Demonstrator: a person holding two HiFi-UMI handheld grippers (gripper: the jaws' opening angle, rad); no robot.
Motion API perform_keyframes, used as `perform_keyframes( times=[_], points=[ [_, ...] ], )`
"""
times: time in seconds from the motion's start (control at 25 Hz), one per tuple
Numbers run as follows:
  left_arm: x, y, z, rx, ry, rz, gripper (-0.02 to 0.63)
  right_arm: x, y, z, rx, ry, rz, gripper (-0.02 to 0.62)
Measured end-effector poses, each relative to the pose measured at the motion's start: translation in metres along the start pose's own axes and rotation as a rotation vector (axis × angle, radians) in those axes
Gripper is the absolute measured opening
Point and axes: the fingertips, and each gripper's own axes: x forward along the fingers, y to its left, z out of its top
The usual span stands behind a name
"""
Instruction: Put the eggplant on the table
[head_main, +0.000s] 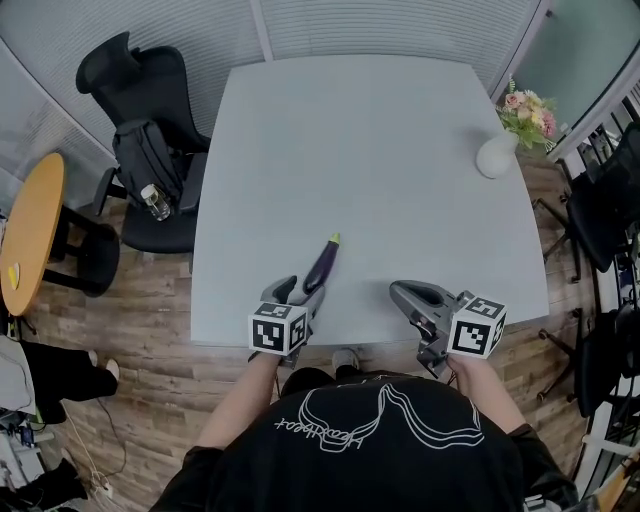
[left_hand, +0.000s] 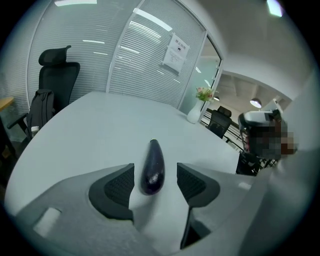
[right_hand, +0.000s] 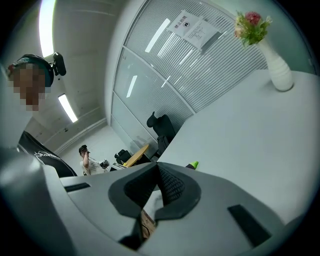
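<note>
A dark purple eggplant (head_main: 322, 266) with a green stem tip lies on the pale grey table (head_main: 350, 150) near its front edge, pointing away from me. My left gripper (head_main: 300, 293) stands open around its thick end. In the left gripper view the eggplant (left_hand: 152, 167) sits in the gap of the left gripper (left_hand: 155, 182), and both pads stand clear of it. My right gripper (head_main: 400, 292) hovers over the table's front right with its jaws shut and nothing in them. The right gripper view shows the right gripper (right_hand: 156, 172) with pads together and the eggplant's green tip (right_hand: 193, 164) behind.
A white vase (head_main: 494, 157) with pink flowers stands at the table's far right corner. A black office chair (head_main: 140, 150) with a bag sits at the table's left side. A round wooden table (head_main: 30, 230) is further left. More chairs stand to the right.
</note>
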Motion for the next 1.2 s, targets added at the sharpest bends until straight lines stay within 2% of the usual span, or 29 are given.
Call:
perform_keyframes(
  times=[0.16,0.24,0.52,0.72,0.84,0.92,1.0,1.2],
  points=[
    [-0.022,-0.007,0.024,-0.008,-0.068,-0.018,0.252,-0.005,0.012,0.013,-0.031,-0.046,0.024,0.009],
    [-0.037,-0.017,0.042,-0.018,-0.122,-0.054,0.252,-0.008,0.022,0.022,-0.054,-0.069,0.044,0.009],
    [-0.097,-0.075,0.096,0.001,-0.278,-0.238,0.245,-0.018,0.063,0.045,-0.150,-0.122,0.122,0.009],
    [-0.138,-0.122,0.123,0.056,-0.374,-0.390,0.210,-0.022,0.084,0.054,-0.201,-0.129,0.177,0.009],
    [-0.154,-0.141,0.129,0.074,-0.400,-0.459,0.171,-0.023,0.095,0.055,-0.212,-0.131,0.207,0.009],
    [-0.161,-0.146,0.131,0.076,-0.407,-0.482,0.105,-0.022,0.101,0.055,-0.221,-0.130,0.220,0.009],
    [-0.164,-0.151,0.133,0.076,-0.411,-0.500,0.075,-0.022,0.103,0.056,-0.228,-0.128,0.227,0.008],
    [-0.160,-0.156,0.128,0.118,-0.399,-0.480,0.034,-0.022,0.104,0.056,-0.241,-0.121,0.241,0.008]
  ],
)
